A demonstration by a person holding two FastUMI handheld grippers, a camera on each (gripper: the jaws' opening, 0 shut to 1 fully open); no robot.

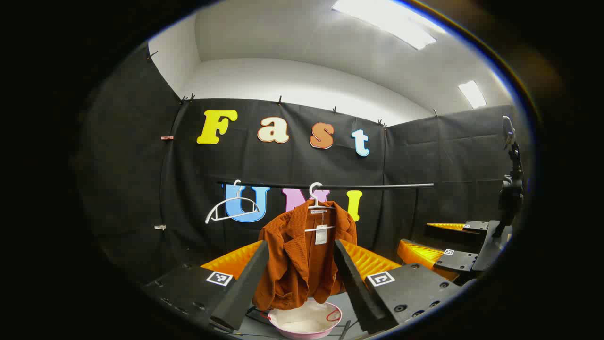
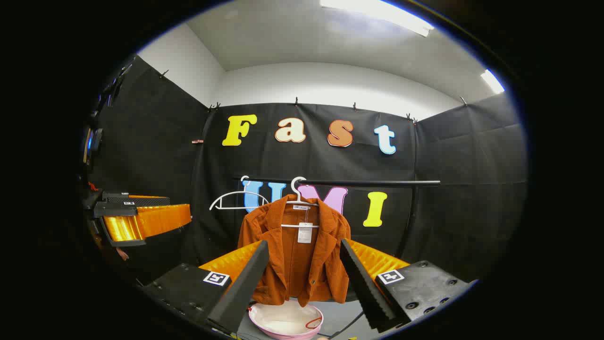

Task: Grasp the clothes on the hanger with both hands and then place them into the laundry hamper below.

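A rust-orange corduroy jacket (image 1: pixel 288 236) (image 2: pixel 292 255) hangs on a white hanger (image 1: pixel 315 193) (image 2: pixel 297 186) from a black rail (image 1: pixel 377 186) (image 2: pixel 377 182). Directly under it on the floor sits the pink-rimmed white hamper (image 1: pixel 302 321) (image 2: pixel 283 321). My left gripper (image 1: pixel 301 245) is open, short of the jacket, with its fingers framing the jacket's sides. My right gripper (image 2: pixel 304 242) is likewise open and apart from the cloth. The left gripper view shows the right gripper (image 1: pixel 414 235) off to the right; the right gripper view shows the left gripper (image 2: pixel 179 208) off to the left.
An empty white hanger (image 1: pixel 231 208) (image 2: pixel 236 200) hangs on the same rail, left of the jacket. Black cloth walls close the booth behind and on both sides. A dark cable lies on the floor by the hamper.
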